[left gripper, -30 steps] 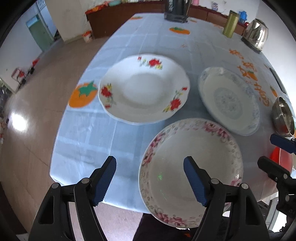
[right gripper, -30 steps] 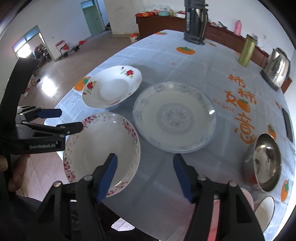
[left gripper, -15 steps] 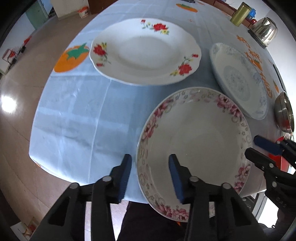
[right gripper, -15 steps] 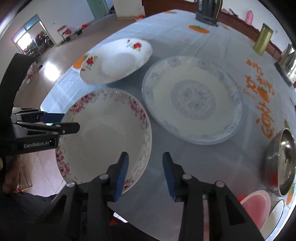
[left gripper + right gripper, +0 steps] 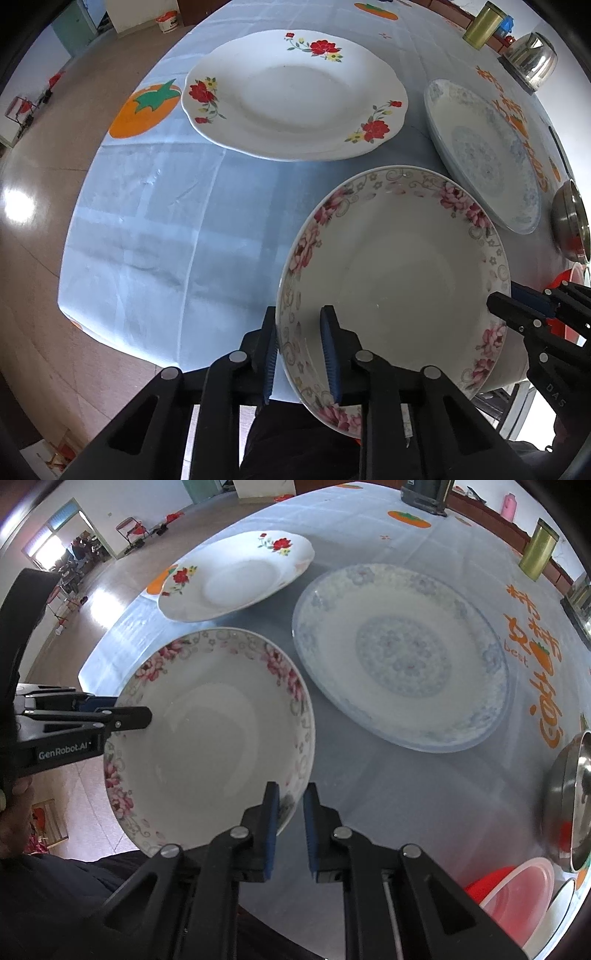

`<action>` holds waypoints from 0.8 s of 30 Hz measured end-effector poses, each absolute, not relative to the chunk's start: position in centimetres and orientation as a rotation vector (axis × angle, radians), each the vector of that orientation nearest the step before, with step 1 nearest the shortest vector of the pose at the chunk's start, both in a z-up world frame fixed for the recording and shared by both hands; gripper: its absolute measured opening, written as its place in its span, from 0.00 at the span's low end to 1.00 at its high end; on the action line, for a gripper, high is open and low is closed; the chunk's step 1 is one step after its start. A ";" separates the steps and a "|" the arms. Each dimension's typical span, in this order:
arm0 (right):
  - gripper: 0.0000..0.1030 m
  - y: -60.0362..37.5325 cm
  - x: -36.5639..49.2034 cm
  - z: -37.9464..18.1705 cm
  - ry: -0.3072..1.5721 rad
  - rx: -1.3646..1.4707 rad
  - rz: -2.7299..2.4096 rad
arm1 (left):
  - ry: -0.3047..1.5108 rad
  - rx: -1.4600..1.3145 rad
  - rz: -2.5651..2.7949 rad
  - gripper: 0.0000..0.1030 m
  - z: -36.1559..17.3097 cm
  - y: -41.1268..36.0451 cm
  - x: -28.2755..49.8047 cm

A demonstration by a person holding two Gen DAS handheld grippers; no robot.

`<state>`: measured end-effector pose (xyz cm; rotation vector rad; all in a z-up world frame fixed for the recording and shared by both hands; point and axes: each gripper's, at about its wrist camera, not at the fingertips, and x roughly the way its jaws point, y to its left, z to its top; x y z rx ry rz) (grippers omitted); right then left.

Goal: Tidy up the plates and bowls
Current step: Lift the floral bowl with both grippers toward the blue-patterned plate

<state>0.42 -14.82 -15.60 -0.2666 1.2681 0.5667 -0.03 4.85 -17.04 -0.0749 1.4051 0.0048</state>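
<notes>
A pink-flowered plate [image 5: 399, 266] [image 5: 207, 738] lies at the near edge of the table. My left gripper [image 5: 299, 317] [image 5: 136, 712] points down over the plate's left rim. Its jaws are closing, with the rim between the pads and touching them. My right gripper [image 5: 291, 790] [image 5: 506, 297] has its jaws closing tight on the opposite rim. A red-flowered plate [image 5: 295, 96] [image 5: 236, 579] sits farther back. A blue-patterned plate [image 5: 480, 147] [image 5: 402, 657] lies to the right of it.
The light blue tablecloth [image 5: 166, 221] has orange fruit prints. A steel bowl [image 5: 569, 805] stands at the right edge, with a pink plastic bowl [image 5: 517, 893] stacked in a red one below it. A kettle [image 5: 532, 62] and a gold canister [image 5: 484, 22] stand far back.
Both grippers came down onto the pink-flowered plate. Their jaws went from wide apart to narrow, each now straddling and pinching a side of the rim.
</notes>
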 end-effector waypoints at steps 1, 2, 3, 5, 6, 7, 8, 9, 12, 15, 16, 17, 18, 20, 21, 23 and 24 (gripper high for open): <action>0.12 -14.8 0.4 -15.6 1.268 -0.271 0.567 | 1.403 -0.072 0.008 0.21 -16.9 4.9 0.0; 0.12 -14.7 0.5 -15.6 1.268 -0.275 0.567 | 1.402 -0.072 0.010 0.19 -16.8 4.9 0.0; 0.12 -14.6 0.5 -15.7 1.270 -0.275 0.566 | 1.401 -0.069 0.013 0.19 -16.7 4.9 -0.1; 0.12 -14.7 0.5 -15.6 1.272 -0.274 0.565 | 1.402 -0.065 0.014 0.18 -16.6 4.8 -0.1; 0.12 -14.6 0.5 -15.6 1.274 -0.277 0.565 | 1.404 -0.063 0.016 0.17 -16.5 4.8 -0.2; 0.12 -14.6 0.5 -15.6 1.275 -0.278 0.565 | 1.405 -0.063 0.018 0.17 -16.3 4.8 -0.3; 0.12 -14.5 0.5 -15.5 1.275 -0.279 0.566 | 1.405 -0.062 0.020 0.16 -16.3 4.8 -0.3; 0.12 -14.5 0.5 -15.3 1.273 -0.282 0.568 | 1.406 -0.064 0.023 0.16 -16.0 4.9 -0.3; 0.12 -14.3 0.3 -14.9 1.268 -0.292 0.576 | 1.404 -0.063 0.028 0.16 -15.5 5.0 -0.3; 0.11 -14.3 0.3 -14.7 1.265 -0.289 0.581 | 1.389 -0.053 0.031 0.16 -14.7 4.9 0.0; 0.11 -14.3 0.3 -14.5 1.264 -0.284 0.581 | 1.378 -0.043 0.031 0.16 -14.3 4.7 0.0; 0.11 -14.4 0.4 -14.3 1.262 -0.281 0.581 | 1.370 -0.038 0.032 0.16 -13.9 4.7 0.0; 0.11 -14.5 0.4 -14.1 1.258 -0.279 0.579 | 1.359 -0.034 0.033 0.16 -13.4 4.6 0.1; 0.11 -14.6 0.5 -13.7 1.251 -0.274 0.578 | 1.345 -0.027 0.033 0.16 -12.7 4.4 0.2; 0.11 -14.7 0.5 -13.4 1.246 -0.271 0.576 | 1.340 -0.026 0.033 0.16 -12.4 4.4 0.3; 0.11 -14.8 0.4 -13.1 1.240 -0.270 0.574 | 1.336 -0.024 0.029 0.16 -12.1 4.3 0.4; 0.11 -14.9 0.5 -13.0 1.238 -0.269 0.572 | 1.333 -0.023 0.026 0.16 -12.1 4.2 0.6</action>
